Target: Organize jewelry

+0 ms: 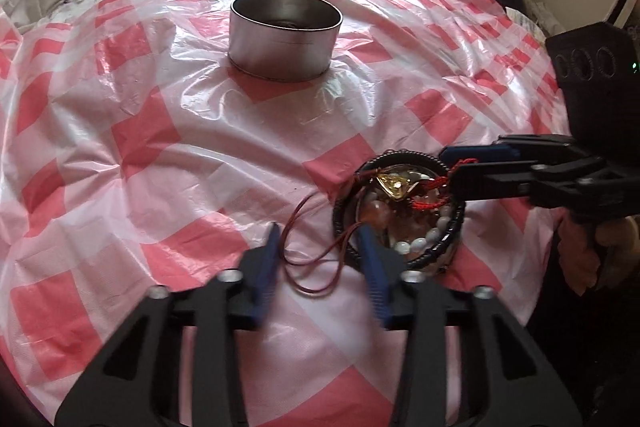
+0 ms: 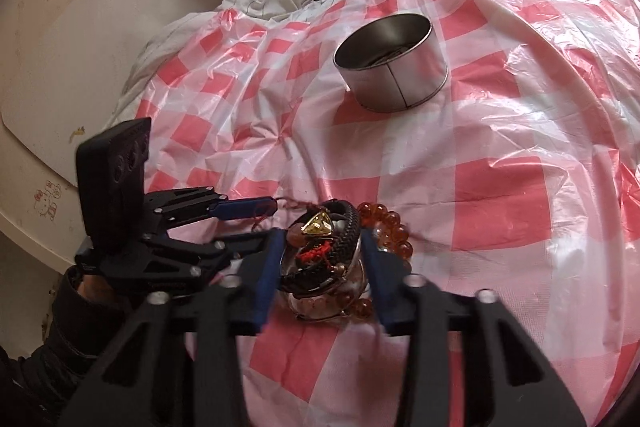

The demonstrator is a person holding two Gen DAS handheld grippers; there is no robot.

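Right, the jewelry pile (image 1: 400,211) sits heaped in a small clear dish on the checked plastic sheet (image 1: 160,131), near the front edge of the bed: a black braided bracelet (image 2: 340,223) ringing the top, white beads (image 1: 420,243), a gold pendant (image 2: 316,225) and a knot of red cord (image 1: 432,195), with amber beads (image 2: 392,231) spilling out on the far side. Heaped like that, the pieces look tangled, so they probably have to be teased apart one at a time. The metal tin (image 1: 285,37) stands well apart up the sheet, open-mouthed, likely the destination.

Now the left gripper (image 1: 320,247): tongs apart, tilted down at the pile's near edge, a loose brown cord (image 1: 304,227) looping between its blue fingers (image 1: 268,267). The right gripper (image 2: 320,259) comes in from the other side, level and low, its tongs also apart and straddling the dish without visibly clamping. In the left view one fingertip lies right against the red cord. Two tools on one pile: my guess is that one steadies while the other picks.
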